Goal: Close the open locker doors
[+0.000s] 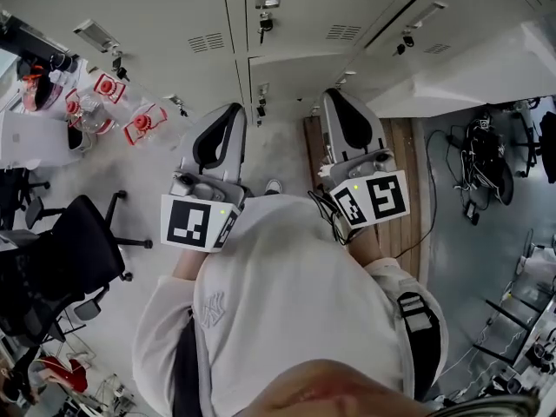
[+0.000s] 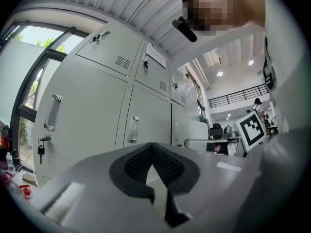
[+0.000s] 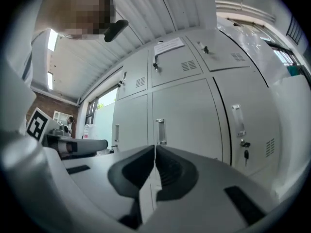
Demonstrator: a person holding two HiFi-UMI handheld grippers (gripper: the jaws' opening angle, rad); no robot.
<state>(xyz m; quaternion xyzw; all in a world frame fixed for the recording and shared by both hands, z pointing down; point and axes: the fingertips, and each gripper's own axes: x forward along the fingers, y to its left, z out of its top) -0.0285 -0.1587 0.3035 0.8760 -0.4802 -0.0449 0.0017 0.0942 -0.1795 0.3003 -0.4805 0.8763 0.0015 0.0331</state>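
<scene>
Grey lockers stand right in front of me. One locker door at the right stands swung out into the room. My left gripper and right gripper are held side by side before my chest, pointing at the lockers and touching nothing. The left gripper is shut and empty, facing shut locker doors with handles. My right gripper is also shut and empty, aimed at shut doors; a pale panel at that view's right edge may be the open door.
Keys hang in several locks. A wooden platform lies on the floor under the right gripper. Black office chairs and a table with red-lidded containers are at the left. Cables and gear lie at the right.
</scene>
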